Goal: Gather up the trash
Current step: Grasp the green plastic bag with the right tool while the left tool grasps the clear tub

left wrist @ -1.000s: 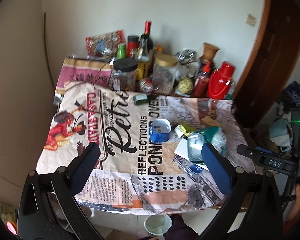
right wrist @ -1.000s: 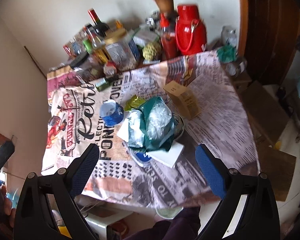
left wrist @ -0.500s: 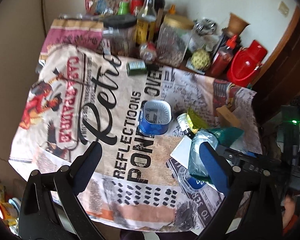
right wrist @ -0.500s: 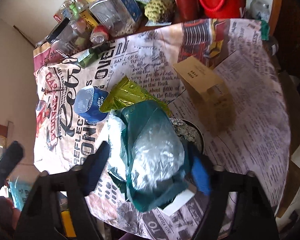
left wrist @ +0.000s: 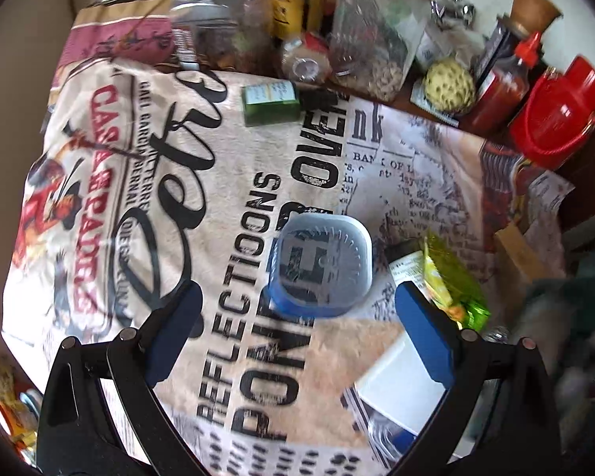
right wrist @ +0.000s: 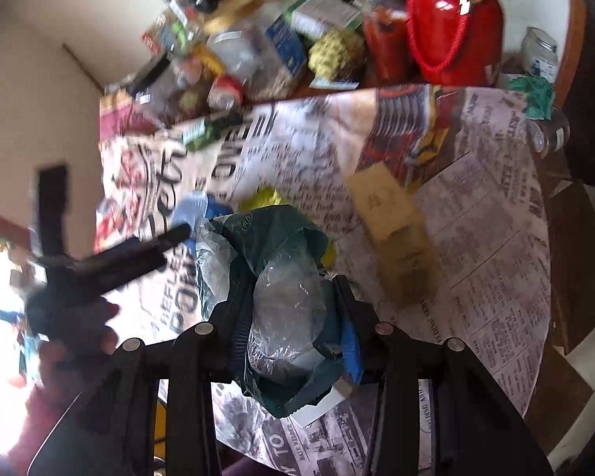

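A blue plastic cup [left wrist: 321, 265] lies on its side on the newspaper-print tablecloth [left wrist: 218, 206]. My left gripper [left wrist: 297, 317] is open, its blue pads [left wrist: 424, 329] either side of the cup and just short of it. A green-yellow wrapper [left wrist: 452, 281] lies right of the cup, a white card [left wrist: 400, 384] below it. My right gripper [right wrist: 293, 317] is shut on a crumpled teal and clear plastic bag [right wrist: 281, 277]. The cup [right wrist: 194, 208] and the wrapper [right wrist: 263, 198] peek out behind the bag. The left gripper's finger [right wrist: 154, 242] shows as a dark bar at left.
Jars, bottles, a sauce bottle [left wrist: 503, 79] and a red jug [left wrist: 555, 115] crowd the table's back edge. A small green bottle [left wrist: 273, 101] lies near them. A tan cardboard box [right wrist: 392, 222] lies right of the bag. The table edge drops off at right [right wrist: 543, 317].
My left gripper moved forward and down so the blue cup now sits between its pads. My right gripper closed on the plastic bag.
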Motion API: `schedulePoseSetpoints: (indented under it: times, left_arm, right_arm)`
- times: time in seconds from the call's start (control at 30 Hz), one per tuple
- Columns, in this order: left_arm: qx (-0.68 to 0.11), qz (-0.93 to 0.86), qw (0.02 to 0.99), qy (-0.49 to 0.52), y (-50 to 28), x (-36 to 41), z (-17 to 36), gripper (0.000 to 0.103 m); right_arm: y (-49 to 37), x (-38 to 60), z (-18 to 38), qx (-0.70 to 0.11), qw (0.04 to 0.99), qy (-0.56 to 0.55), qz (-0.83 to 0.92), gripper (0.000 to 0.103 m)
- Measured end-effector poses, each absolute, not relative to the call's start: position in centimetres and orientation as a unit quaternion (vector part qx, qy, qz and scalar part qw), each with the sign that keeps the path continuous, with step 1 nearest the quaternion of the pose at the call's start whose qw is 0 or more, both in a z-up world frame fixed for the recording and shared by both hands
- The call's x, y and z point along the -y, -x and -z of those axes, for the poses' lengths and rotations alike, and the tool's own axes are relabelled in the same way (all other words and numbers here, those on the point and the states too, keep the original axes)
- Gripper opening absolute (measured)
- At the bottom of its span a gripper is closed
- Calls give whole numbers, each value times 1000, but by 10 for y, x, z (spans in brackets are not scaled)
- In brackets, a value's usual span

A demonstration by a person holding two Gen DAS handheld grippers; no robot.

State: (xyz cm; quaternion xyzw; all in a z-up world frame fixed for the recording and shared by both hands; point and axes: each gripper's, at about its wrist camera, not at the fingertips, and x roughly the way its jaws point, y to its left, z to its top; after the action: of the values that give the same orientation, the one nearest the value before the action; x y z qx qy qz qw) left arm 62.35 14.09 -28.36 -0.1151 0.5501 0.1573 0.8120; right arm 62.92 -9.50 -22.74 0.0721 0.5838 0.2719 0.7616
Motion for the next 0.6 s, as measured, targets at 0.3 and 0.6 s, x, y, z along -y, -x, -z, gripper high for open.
schedulePoseSetpoints:
  times: [0.3, 0.6]
  left_arm:
    - [-565, -155, 801, 128, -652, -142, 315, 69]
    - [-547, -147, 812, 141, -641, -142, 288, 63]
  right_arm:
    - [-655, 120, 222, -563, 792, -71, -225, 36]
    - [-645, 132, 217, -563, 796, -84, -208, 36]
